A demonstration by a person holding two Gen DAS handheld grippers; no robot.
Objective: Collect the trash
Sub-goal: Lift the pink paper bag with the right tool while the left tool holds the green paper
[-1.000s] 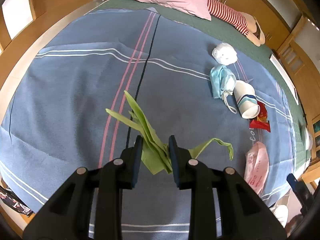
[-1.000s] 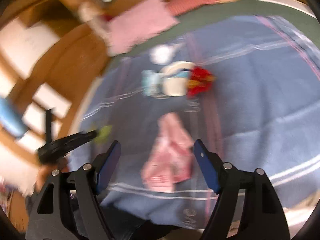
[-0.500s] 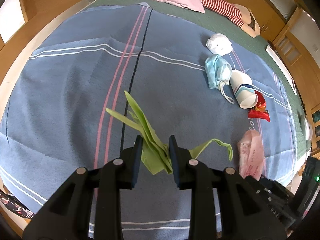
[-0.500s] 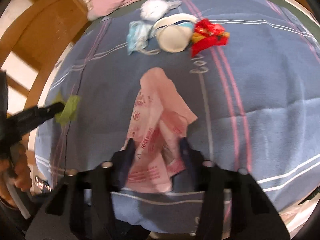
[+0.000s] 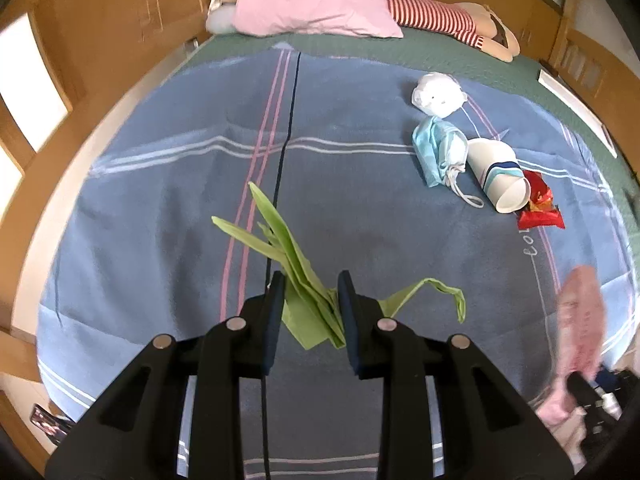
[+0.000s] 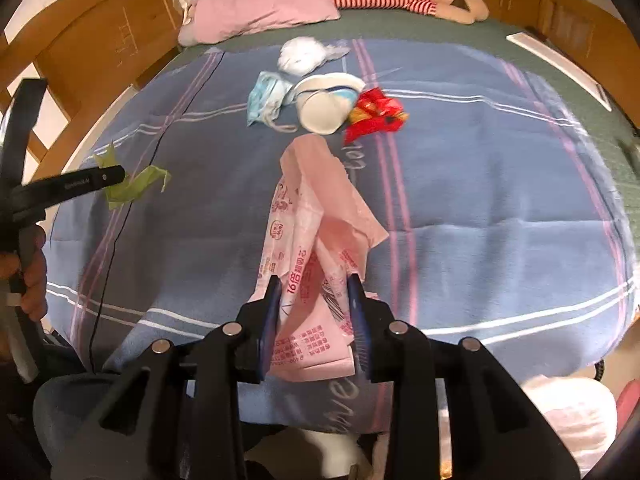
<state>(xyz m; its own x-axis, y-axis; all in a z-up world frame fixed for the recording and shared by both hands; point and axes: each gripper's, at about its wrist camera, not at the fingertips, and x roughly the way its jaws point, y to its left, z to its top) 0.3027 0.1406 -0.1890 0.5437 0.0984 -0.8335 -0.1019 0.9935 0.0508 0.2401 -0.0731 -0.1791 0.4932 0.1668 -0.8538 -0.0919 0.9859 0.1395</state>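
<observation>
Now the right hand-held gripper (image 6: 313, 306), jaws just closing on the pink wrapper (image 6: 316, 240) at lower centre, should pinch firmly before lifting it.

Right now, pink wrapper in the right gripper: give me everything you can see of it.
The pink wrapper is a thin, crinkled plastic package, pale pink with red print and small logos, looking empty and flattened. It is long, creased and folded, one flap sticking out to its right. Its near end sits between the fingers of the right gripper, whose jaws have just been closing and now pinch it. The far end points toward the paper cup. It appears lifted off the blue striped blanket; contact there is unclear.
</observation>
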